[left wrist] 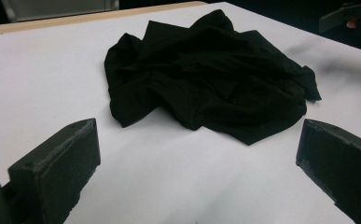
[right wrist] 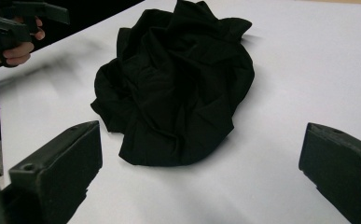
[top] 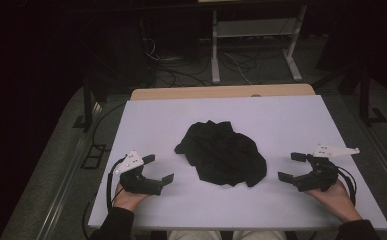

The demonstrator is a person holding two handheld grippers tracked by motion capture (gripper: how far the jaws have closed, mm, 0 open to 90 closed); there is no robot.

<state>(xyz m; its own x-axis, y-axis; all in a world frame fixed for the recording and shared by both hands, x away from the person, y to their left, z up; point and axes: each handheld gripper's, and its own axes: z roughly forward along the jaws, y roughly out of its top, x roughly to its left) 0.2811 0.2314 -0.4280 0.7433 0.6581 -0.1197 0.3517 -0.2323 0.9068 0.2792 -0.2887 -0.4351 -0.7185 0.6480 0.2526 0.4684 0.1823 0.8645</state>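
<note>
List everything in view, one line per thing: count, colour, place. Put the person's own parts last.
crumpled black cloth: one, black, bunched at the middle of the table, touching neither tool.
white-topped table: one, white top with a wooden strip along the far edge, centre of the high view.
white metal frame: one, white, on the floor beyond the table.
loose cables: several, dark and pale, on the floor behind the table.
left tool: one, black with a grey plate on top, left of the cloth, jaws open.
right tool: one, black with a grey plate, right of the cloth, jaws open.
hands: two, at the near edge, each holding a tool.
</note>
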